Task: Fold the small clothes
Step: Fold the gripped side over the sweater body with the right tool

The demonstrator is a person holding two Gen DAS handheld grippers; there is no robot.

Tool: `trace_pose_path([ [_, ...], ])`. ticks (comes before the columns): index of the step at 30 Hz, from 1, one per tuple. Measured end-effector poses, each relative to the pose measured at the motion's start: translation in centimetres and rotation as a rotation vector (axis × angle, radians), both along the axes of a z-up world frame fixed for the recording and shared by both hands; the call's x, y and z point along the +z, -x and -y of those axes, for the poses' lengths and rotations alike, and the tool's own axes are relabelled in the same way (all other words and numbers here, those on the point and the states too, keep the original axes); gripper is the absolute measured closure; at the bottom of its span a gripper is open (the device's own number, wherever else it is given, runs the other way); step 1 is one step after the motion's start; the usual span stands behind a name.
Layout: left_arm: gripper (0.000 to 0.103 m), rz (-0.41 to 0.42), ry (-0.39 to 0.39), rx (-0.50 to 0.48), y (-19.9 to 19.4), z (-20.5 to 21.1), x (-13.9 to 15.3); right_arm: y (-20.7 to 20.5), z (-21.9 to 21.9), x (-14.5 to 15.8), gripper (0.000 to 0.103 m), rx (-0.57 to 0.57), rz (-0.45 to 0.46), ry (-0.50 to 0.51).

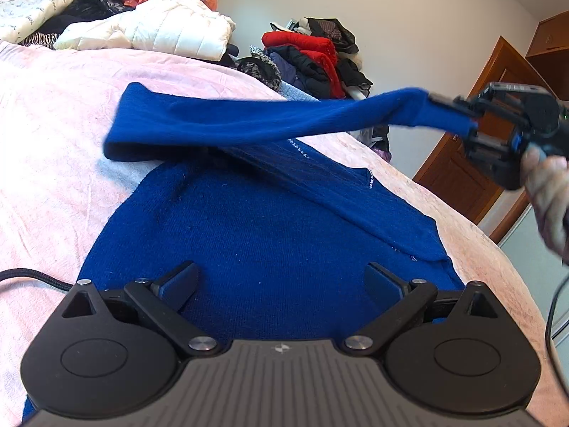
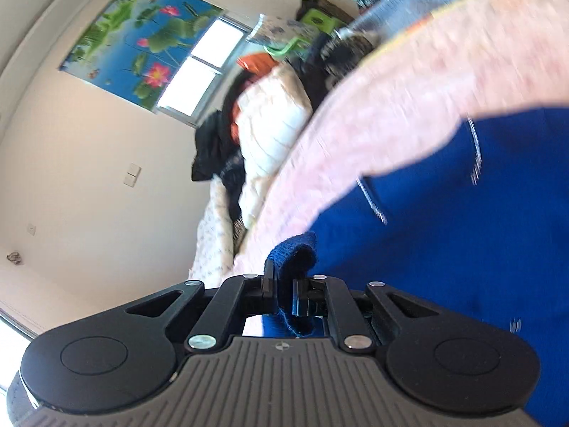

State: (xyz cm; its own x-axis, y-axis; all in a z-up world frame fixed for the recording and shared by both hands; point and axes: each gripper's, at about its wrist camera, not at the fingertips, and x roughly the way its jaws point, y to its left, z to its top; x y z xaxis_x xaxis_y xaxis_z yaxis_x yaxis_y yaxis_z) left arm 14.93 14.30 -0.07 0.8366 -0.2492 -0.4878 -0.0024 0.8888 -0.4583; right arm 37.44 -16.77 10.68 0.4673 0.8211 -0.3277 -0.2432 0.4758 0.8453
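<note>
- Royal-blue knit sweater w/ small sparkly studs lay flat on the pink textured bed cover, body spread directly in front of the left hand-held gripper.
- One long blue sleeve was lifted off the bed, stretched across above the sweater body; long axis ran roughly left-to-right in the left wrist view, shoulder end at left, cuff end at right.
- Right hand-held gripper was pressed together on the sleeve's ribbed blue cuff; same grip seen from the left wrist view at far right, held up in the air beyond the bed edge.
- Left hand-held gripper: fingers spread wide, nothing between them, hovering just over the hem-side of the sweater body; can't tell if touching the fabric.
- Key relation, my read: the sleeve hung taut from the right side, so the right hand was the one doing the fold; the cuff needed to travel back across the body toward the left side to lay the sleeve over the torso.
- Left was nearer the body, so prob. best placed to pin it while the sleeve came over.
- Risk: the pull could drag the whole sweater if the body wasn't held.
- Right wrist view was motion-blurred, so detail there is limited.
</note>
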Motion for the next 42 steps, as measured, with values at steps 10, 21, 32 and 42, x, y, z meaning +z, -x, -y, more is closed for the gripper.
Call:
trace_pose_path([
  [10, 0.000, 0.003, -0.001, -0.010, -0.1, -0.3, 0.1, -1.8, 11.5, -4.5, 0.091, -0.260, -0.085, 0.015],
  [21, 0.000, 0.000, -0.017, -0.013, -0.4, -0.2, 0.1, 0.1, 13.9, -9.9, 0.091, -0.349, -0.156, -0.001],
  [32, 0.000, 0.000, -0.024, -0.014, -0.5, 0.0, 0.0, 1.1, 16.9, -13.1, 0.081, -0.377, -0.278, -0.031],
  [42, 0.000, -0.001, -0.029, -0.014, -0.6, 0.1, 0.1, 2.0, 16.7, -13.2, 0.085, -0.340, -0.290, 0.077],
])
